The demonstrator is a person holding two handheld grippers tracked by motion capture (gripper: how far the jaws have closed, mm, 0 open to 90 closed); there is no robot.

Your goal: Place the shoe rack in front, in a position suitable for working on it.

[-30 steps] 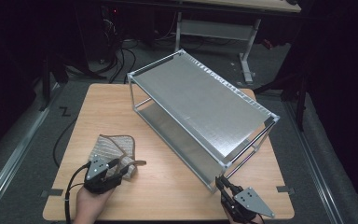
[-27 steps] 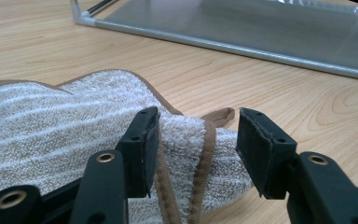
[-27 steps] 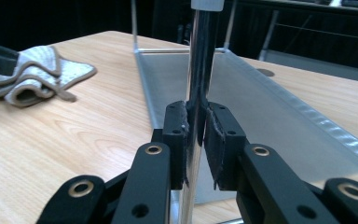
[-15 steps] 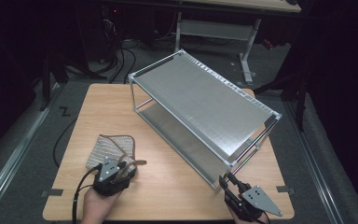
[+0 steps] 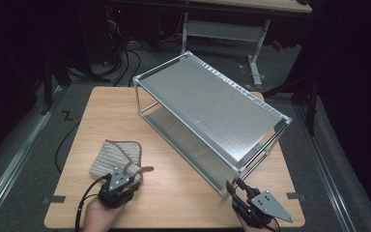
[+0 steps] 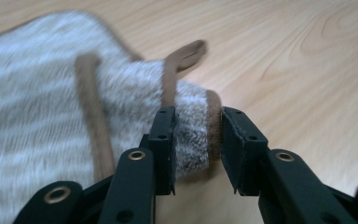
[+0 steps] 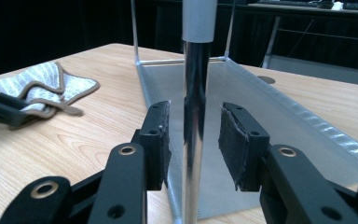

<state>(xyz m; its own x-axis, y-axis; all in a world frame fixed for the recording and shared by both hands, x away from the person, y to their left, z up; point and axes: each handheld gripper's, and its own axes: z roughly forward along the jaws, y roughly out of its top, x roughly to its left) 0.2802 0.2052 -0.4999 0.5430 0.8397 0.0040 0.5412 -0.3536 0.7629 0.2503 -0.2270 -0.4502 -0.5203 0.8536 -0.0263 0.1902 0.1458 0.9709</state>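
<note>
At the table's seven o'clock, the left gripper (image 6: 196, 140), closing, is pinching the folded cloth (image 6: 51, 107) by its bound corner, which may be slipping out, while the right gripper (image 7: 193, 140), having just been opening, is straddling the shelf's chrome post (image 7: 195, 116) without touching it.

High view looks down from above; both gripper views sit close, sharing the cloth (image 6: 51, 116).

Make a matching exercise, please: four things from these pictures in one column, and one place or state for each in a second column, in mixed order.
1. cloth
2. metal rack
3. left gripper
4. right gripper

a. jaws on both sides of a shiny post, not touching it
b. stands across the middle of the table
c. lies folded at the near left of the table
d. jaws closing on a brown-edged fold

Pairs: 1-c, 2-b, 3-d, 4-a
</note>
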